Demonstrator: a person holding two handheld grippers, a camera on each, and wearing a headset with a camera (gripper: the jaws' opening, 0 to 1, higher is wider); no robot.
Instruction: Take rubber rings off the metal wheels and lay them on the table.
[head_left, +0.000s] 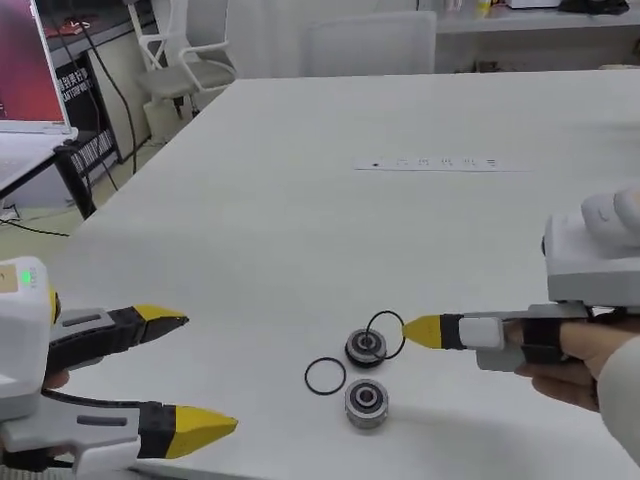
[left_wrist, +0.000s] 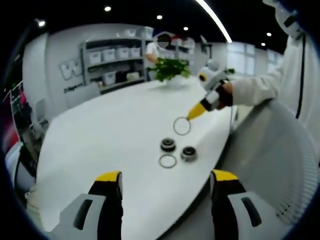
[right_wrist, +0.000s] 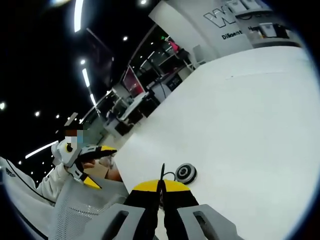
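The white surface (head_left: 300, 200) stretches away from you toward 12 o'clock.

In the head view your left tongs (head_left: 200, 372) sit at 8 o'clock. Their jaws are spread wide with nothing between them, and the tips point toward 3 o'clock. Your right tongs (head_left: 405, 331) reach in from 3 o'clock with the tips pointing toward 9 o'clock. Their jaws are pinched together on a rubber ring.

There are two metal wheels, lying flat on the surface in front of you. They are lined up from 12 to 6 o'clock with a small gap between them. Both the far wheel (head_left: 365, 346) and the near wheel (head_left: 366, 398) have the hub hole facing up, so their axes stand upright. The far wheel shows a dark outer band, while the near wheel's rim looks like plain grey metal.

There are two rubber rings.
- **Held ring:** The held ring (head_left: 384, 313) is gripped at its 3 o'clock edge. In the head view it is an open loop overlapping the far wheel's 1 o'clock side. In the left gripper view it hangs above the wheels, apart from them. The right gripper view catches it edge-on, as a thin line between the jaws.
- **Loose ring:** The loose ring (head_left: 306, 376) lies flat on the surface at 10 o'clock of the near wheel. It is just beside both wheels and touches neither.
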